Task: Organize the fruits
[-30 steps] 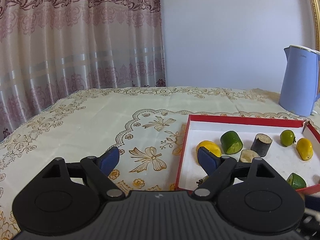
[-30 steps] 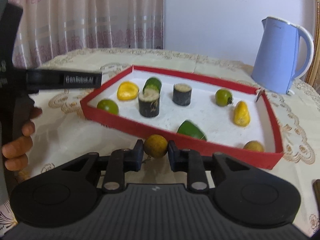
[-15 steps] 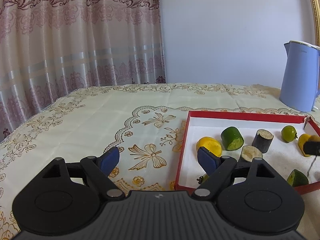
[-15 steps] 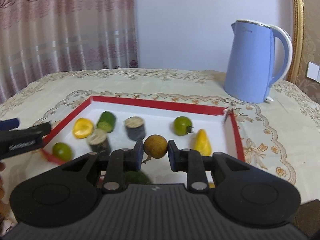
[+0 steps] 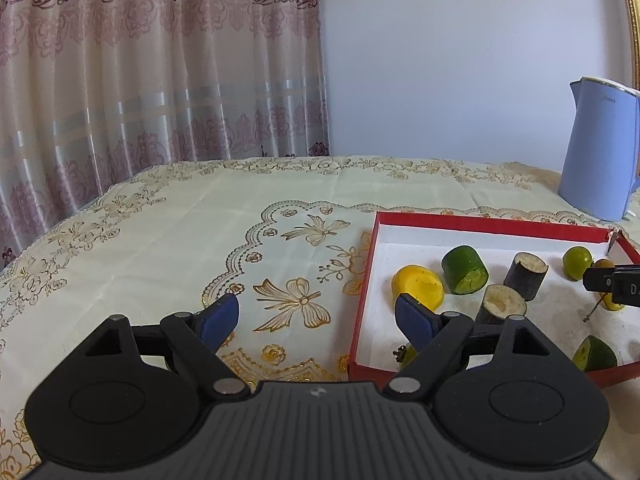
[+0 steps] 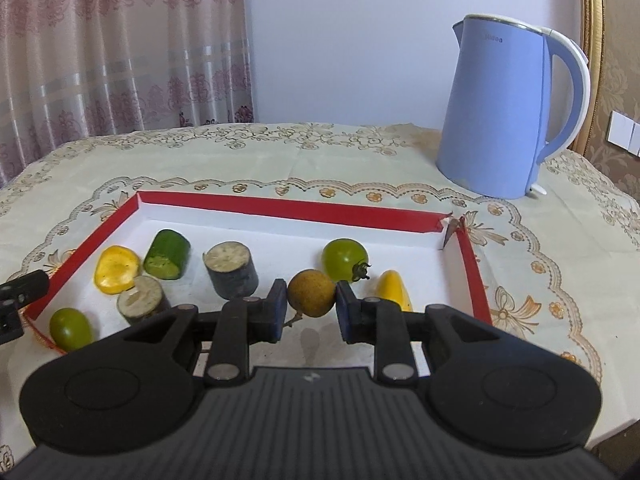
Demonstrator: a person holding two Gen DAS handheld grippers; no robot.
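Room: a pink flowered curtain (image 5: 160, 80) hangs on the left and a plain pale wall (image 5: 440, 60) is behind the table.
Table: it has a cream cloth (image 5: 180, 232) with gold butterflies and flowers on it.
Kettle: a tall light blue kettle (image 6: 500, 112) stands on the cloth, behind the far right corner of the box.
Box: a flat red box (image 6: 288, 210) with a white floor sits on the cloth, and its far right corner is torn.
Right claw: the right claw (image 6: 311, 305) is closed tight on the brown fruit and holds it up over the front part of the box.
Left claw: the left claw (image 5: 316, 316) is wide open with blue tips and holds nothing; it is over the cloth at the left edge of the box.
Fruit in the box: 2 dark round chunks (image 6: 231, 268), 1 green chunk (image 6: 167, 254), 2 yellow pieces (image 6: 116, 270), 2 green balls (image 6: 345, 259) and 1 green wedge (image 5: 594, 354).
Brown fruit: a small round brown fruit (image 6: 311, 293) with rough skin and a thin stem hanging down.
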